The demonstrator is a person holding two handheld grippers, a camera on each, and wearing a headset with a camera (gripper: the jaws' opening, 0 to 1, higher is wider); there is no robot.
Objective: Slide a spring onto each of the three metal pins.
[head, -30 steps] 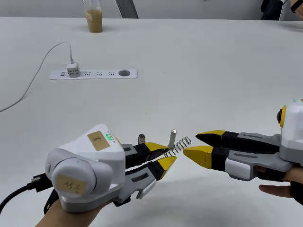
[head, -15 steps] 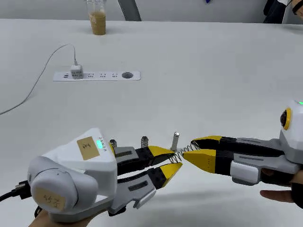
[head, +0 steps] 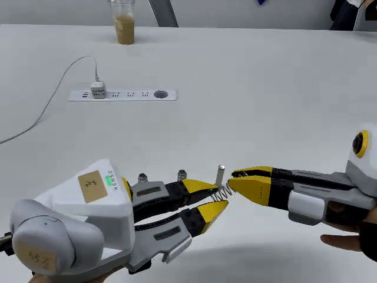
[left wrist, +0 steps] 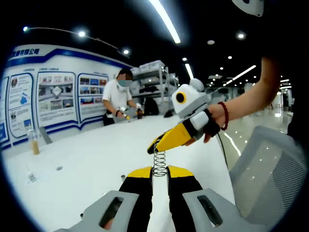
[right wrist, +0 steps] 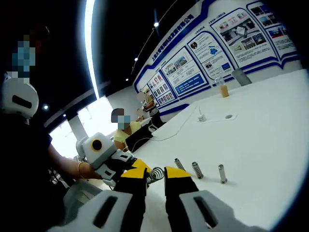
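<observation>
Metal spring (head: 224, 190) — level, just in front of the upright bare pin (head: 220, 174) — is pinched at opposite ends by left gripper (head: 222, 196) and right gripper (head: 230, 180), jaws nearly closed on it.

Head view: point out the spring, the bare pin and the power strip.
spring (head: 222, 191), head view, middle coils.
bare pin (head: 220, 173), head view, upper shaft.
power strip (head: 134, 94), head view, middle of its top face.
</observation>
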